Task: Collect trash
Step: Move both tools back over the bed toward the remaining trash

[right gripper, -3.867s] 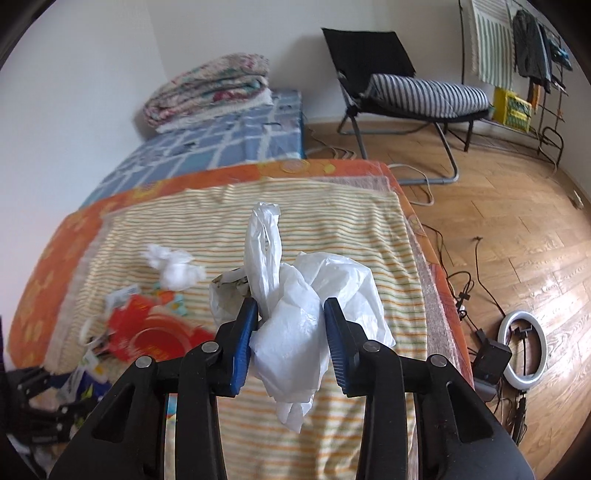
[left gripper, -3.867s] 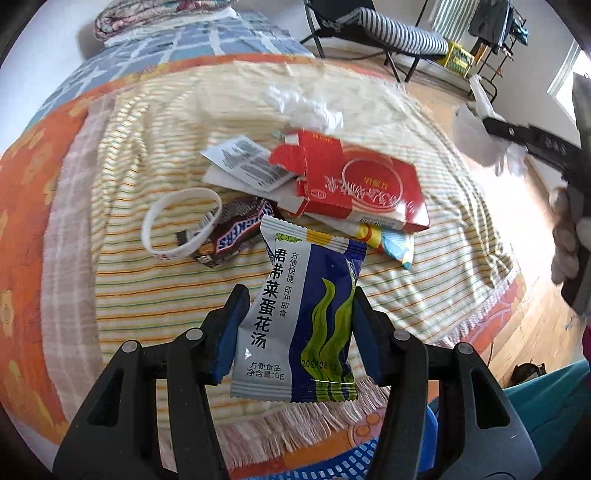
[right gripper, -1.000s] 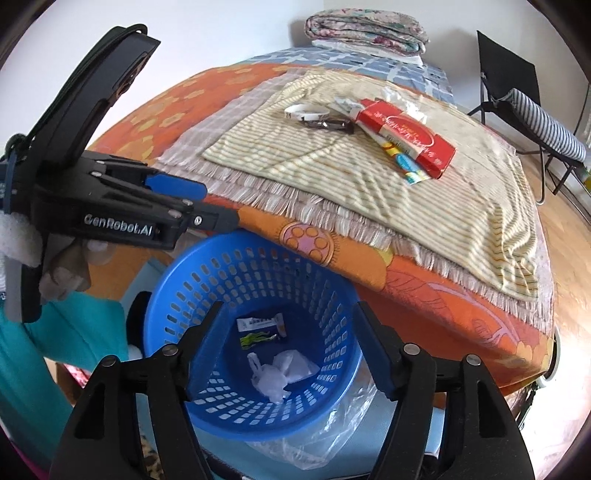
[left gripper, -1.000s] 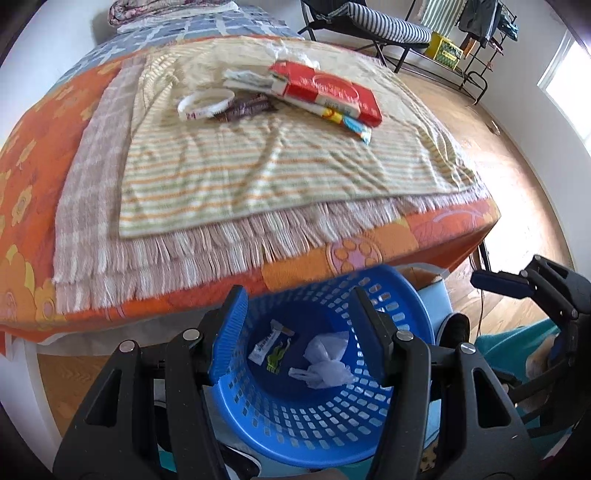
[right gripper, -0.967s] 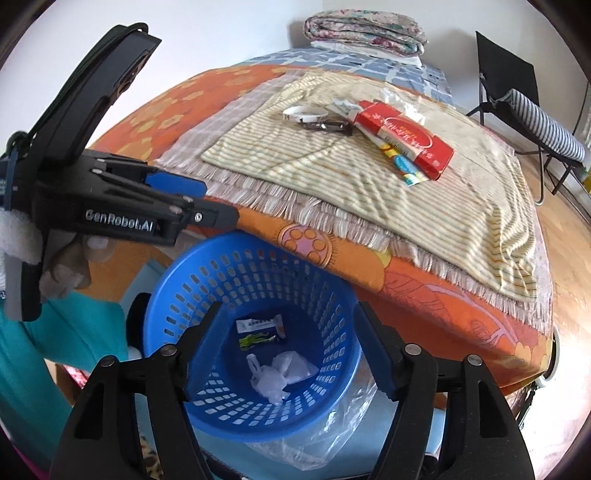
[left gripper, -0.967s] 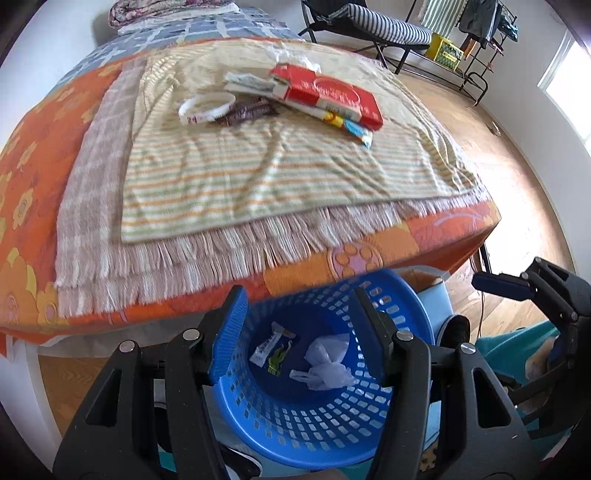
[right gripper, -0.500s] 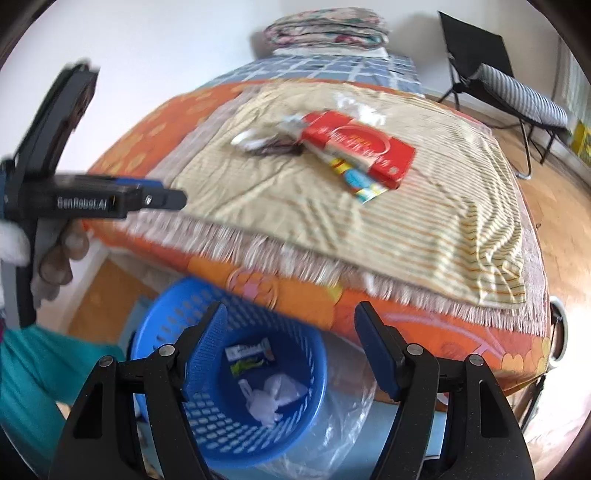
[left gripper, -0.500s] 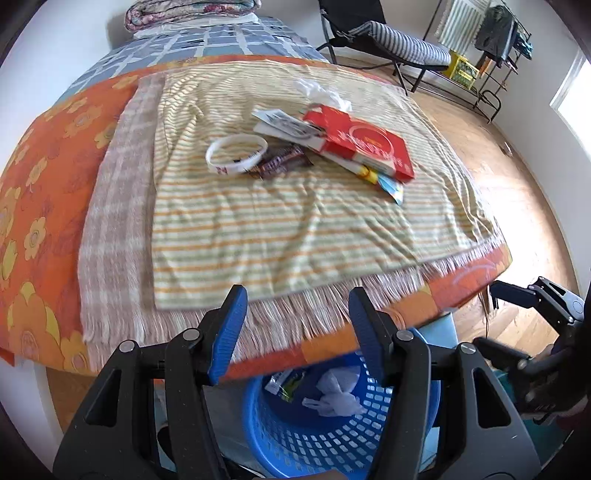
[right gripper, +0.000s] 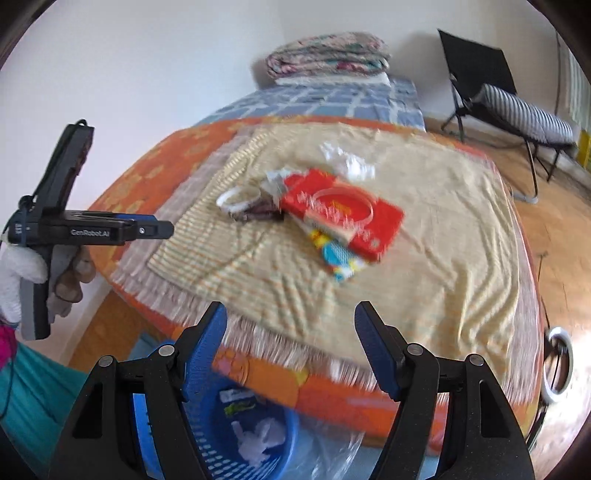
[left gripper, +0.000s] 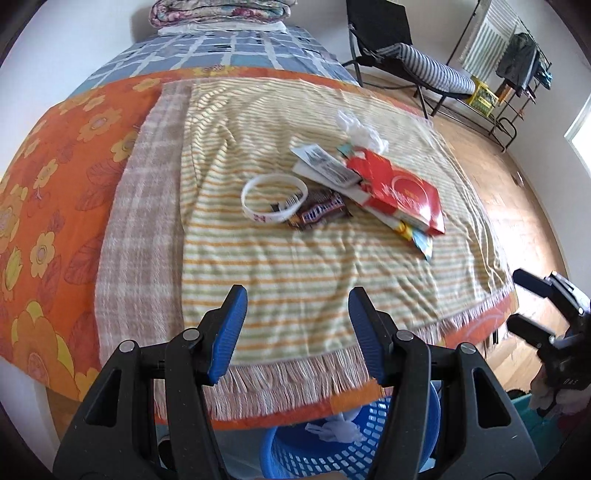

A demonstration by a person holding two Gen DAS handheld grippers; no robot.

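Trash lies in a heap on the striped blanket (left gripper: 295,266): a red carton (left gripper: 402,188) (right gripper: 343,212), a white ring (left gripper: 274,198) (right gripper: 233,202), a dark candy wrapper (left gripper: 319,212), a labelled white packet (left gripper: 323,166), a yellow-blue wrapper (left gripper: 419,238) (right gripper: 340,264) and crumpled clear plastic (left gripper: 360,129) (right gripper: 347,160). My left gripper (left gripper: 295,328) is open and empty over the blanket's fringed near edge. My right gripper (right gripper: 290,347) is also open and empty, above the bed's edge. A blue basket (left gripper: 347,448) (right gripper: 255,435) below holds a white bag and a soup packet.
The bed has an orange flowered cover (left gripper: 55,177) and folded quilts (left gripper: 221,11) at its head. A black chair (left gripper: 391,40) and a clothes rack (left gripper: 517,62) stand on the wooden floor to the right. A ring light (right gripper: 559,360) lies on the floor.
Both grippers have risen from over the blue basket and swung toward the bed. The basket has slipped to the bottom edge of both views. Each stays open and empty.
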